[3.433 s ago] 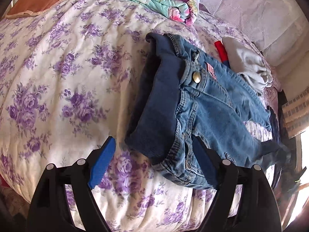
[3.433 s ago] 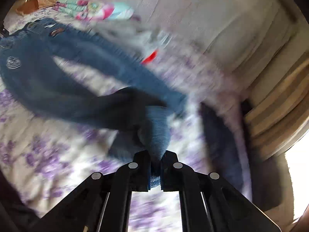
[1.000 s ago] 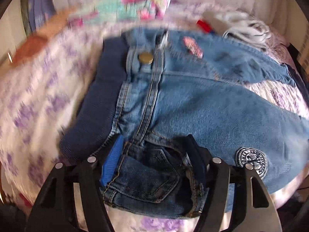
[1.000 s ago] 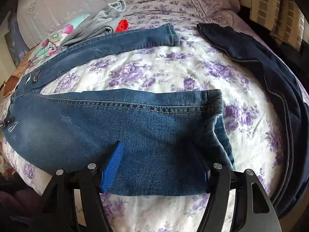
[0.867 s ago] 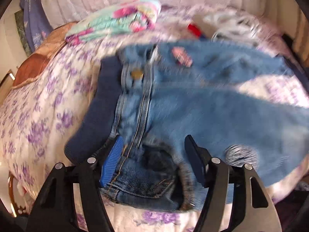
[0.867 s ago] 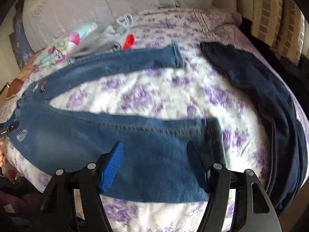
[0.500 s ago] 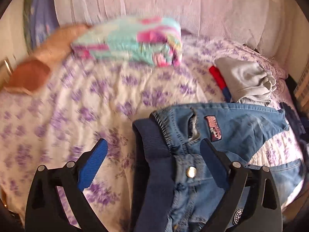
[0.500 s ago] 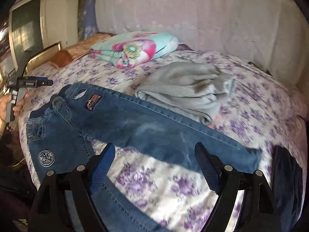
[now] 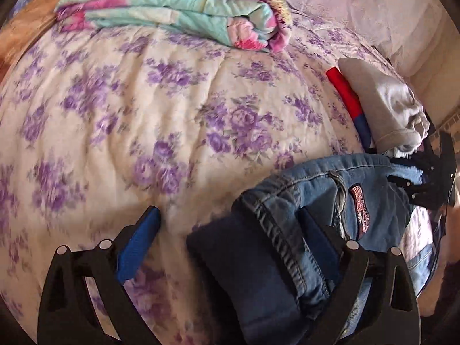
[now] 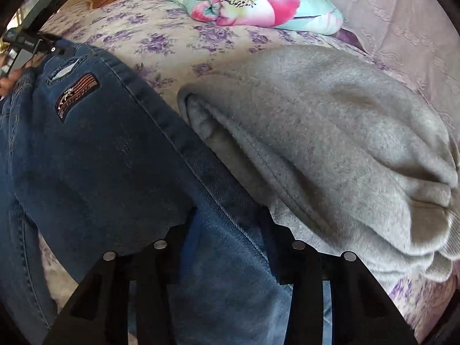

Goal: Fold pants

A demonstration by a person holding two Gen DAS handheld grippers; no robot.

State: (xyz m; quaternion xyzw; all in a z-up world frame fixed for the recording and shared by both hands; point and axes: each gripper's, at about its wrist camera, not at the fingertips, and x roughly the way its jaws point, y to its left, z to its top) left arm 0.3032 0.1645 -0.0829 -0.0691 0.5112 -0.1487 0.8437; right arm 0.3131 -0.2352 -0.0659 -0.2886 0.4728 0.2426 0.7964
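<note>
On the flowered bedspread (image 9: 161,92), down at four o'clock in my left view, lie the jeans (image 9: 371,181), waist end toward me, with the dark ribbed waistband (image 9: 244,273) bunched at the front. My left gripper (image 9: 227,247) is spread wide, released, its blue pad (image 9: 138,247) over bare bedspread at eight o'clock and the other finger against the denim by the waistband; it grips nothing.

Over to the right view: my right gripper (image 10: 227,230) straddles the far leg of the jeans (image 10: 95,149), one finger on each side of the fabric. The gap looks partly drawn in, but I cannot tell whether it is pinching or merely resting there.

Handling, as I judge it: soft but weighty denim, with thick seams that give a firm bite. The ribbed band will stretch, so I would take the stitched denim edge just behind it on the left, and the outer seam on the right.

Only the right view shows how tightly the gray sweatshirt (image 10: 330,132) crowds that leg, touching along its seam from twelve to three o'clock. Only the left view shows the open bedspread at ten o'clock, with the folded quilt (image 9: 178,8) well apart at twelve.
</note>
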